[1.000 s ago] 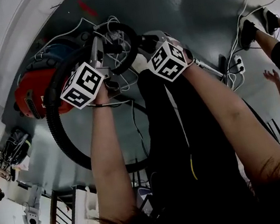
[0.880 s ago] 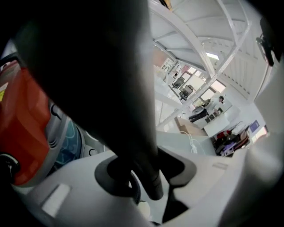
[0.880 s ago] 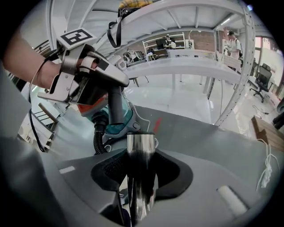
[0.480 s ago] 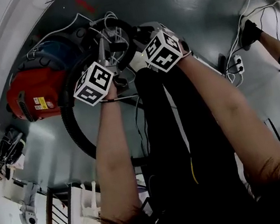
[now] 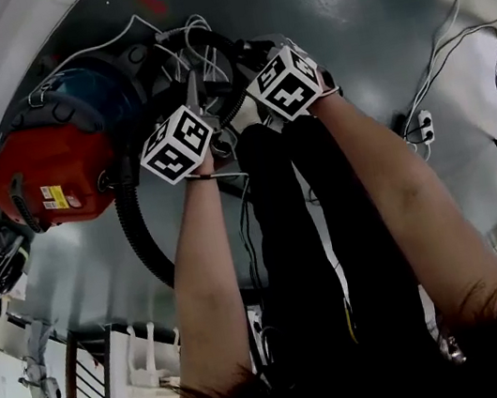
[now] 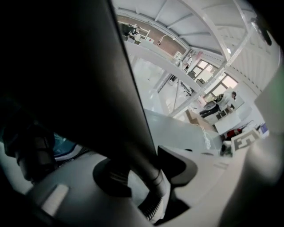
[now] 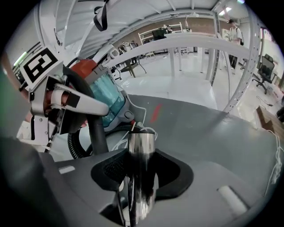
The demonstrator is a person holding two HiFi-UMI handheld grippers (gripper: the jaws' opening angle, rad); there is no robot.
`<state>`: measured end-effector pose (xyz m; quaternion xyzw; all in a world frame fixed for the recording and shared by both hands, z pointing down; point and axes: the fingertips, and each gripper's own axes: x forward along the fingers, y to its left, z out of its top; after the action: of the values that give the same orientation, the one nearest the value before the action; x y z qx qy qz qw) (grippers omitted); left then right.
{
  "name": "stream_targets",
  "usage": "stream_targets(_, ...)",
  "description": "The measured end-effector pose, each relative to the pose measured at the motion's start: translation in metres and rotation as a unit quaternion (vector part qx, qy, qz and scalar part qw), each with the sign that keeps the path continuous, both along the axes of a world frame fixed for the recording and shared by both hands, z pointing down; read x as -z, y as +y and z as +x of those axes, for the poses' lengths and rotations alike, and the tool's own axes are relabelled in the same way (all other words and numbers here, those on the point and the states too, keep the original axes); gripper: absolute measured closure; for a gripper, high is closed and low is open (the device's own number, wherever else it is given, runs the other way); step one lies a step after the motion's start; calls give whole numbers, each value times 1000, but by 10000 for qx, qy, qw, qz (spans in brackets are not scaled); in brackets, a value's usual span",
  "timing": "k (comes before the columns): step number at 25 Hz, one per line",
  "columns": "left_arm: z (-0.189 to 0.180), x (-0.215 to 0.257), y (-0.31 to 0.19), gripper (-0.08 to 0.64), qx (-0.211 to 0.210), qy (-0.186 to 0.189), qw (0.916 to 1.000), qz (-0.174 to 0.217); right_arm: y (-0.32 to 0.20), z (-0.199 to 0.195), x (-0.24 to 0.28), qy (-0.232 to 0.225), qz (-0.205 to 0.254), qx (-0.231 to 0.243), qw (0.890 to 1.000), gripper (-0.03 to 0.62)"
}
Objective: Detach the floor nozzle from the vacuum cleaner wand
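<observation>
— Where do we have the wand?
— The chrome wand [image 7: 141,146] runs between the pads of our right gripper [image 7: 141,170], which are clamped on it from both sides. Its open end shows just past them, and its near part is cut off by the frame's lower edge.
— And our left?
— Our left gripper [image 6: 153,173] has just been opening its jaws, yet a black tube [image 6: 88,66] sits between the pads and they hug it. It looms so close to the lens that it blacks out the left half of that view.
— The floor nozzle?
— We cannot make it out in any view. In the head view our arms [image 5: 201,278] and legs [image 5: 307,259] cover the middle. The red and blue vacuum cleaner [image 5: 52,166] lies on the grey floor [image 5: 360,21] at left, and its ribbed hose [image 5: 136,237] vanishes behind our left arm.
</observation>
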<state>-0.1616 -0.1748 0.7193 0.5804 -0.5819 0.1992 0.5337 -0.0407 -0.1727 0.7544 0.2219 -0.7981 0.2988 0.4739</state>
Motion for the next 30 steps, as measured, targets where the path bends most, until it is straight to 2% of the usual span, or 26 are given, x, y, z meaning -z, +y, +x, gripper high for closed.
stream_targets(3, 3, -17, 9, 374, 11, 10, 9999, -118, 0, -3, -18, 35, -72, -22, 10000, 428)
stream_targets(10, 9, -37, 4, 367, -64, 85, 9999, -118, 5, -15, -45, 134, -216, 52, 9997, 428)
stream_targets(15, 20, -41, 8, 339, -445, 111, 9986, -262, 14, -20, -49, 127, -342, 74, 9993, 425)
stream_targets(18, 27, -45, 12, 324, -635, 138, 9971, -396, 18, -10, -52, 275, -474, -55, 9985, 431)
stream_targets(20, 31, -46, 16, 290, -751, 173, 9959, -478, 24, 1, -54, 322, -663, -161, 9972, 409)
stream_targets(23, 34, -46, 19, 293, -902, 176, 9940, -597, 37, 17, -54, 395, -785, -131, 9960, 408)
stream_targets(27, 37, -48, 27, 299, -940, 321, 9892, -1080, 54, 25, -52, 384, -715, 63, 9967, 408)
stream_targets(30, 39, -41, 30, 330, -1088, 349, 9868, -1148, 58, 27, -47, 313, -671, -37, 9972, 410)
